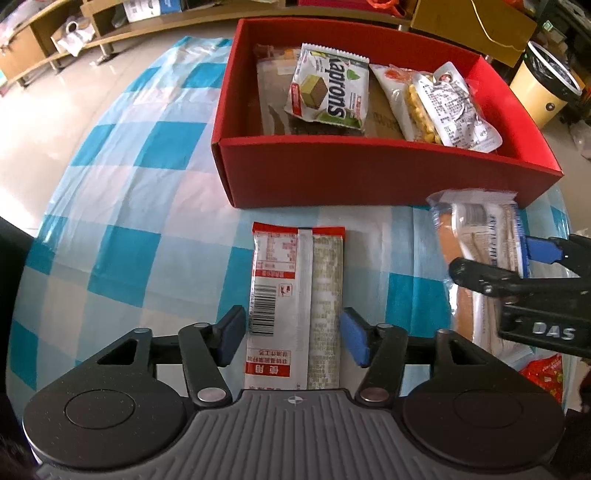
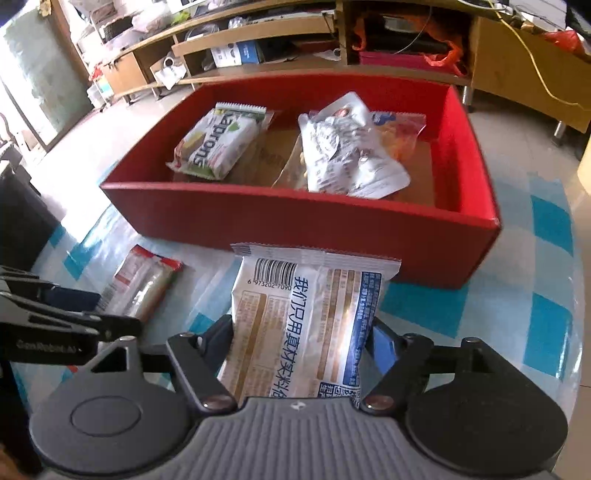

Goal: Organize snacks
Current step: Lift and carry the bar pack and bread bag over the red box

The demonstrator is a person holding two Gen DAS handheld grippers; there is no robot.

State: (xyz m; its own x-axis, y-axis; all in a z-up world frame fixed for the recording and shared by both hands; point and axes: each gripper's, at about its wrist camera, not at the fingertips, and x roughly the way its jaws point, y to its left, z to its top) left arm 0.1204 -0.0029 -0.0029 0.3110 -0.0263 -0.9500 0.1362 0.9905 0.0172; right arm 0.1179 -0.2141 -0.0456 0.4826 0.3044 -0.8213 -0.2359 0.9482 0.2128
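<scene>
A long red and white snack packet [image 1: 295,306] lies flat on the checked cloth. My left gripper [image 1: 293,332] is open, its blue pads standing on either side of the packet's near end without squeezing it. My right gripper [image 2: 301,328] is shut on a white and blue packet [image 2: 306,314] with a barcode, and its pads press both long sides. In the left wrist view that packet [image 1: 476,229] sits to the right, in front of the red box [image 1: 369,173]. The box [image 2: 295,221] holds a Kaprons wafer packet [image 1: 328,88], a silver printed pouch [image 1: 454,107] and a clear bag of yellow pieces [image 1: 417,110].
The blue and white checked tablecloth [image 1: 129,147] covers a round table whose edge curves off at the left. A crinkly red packet [image 1: 543,376] lies near the right edge. Beyond the table stand a yellow bin [image 1: 543,92] and low wooden shelves [image 2: 258,33].
</scene>
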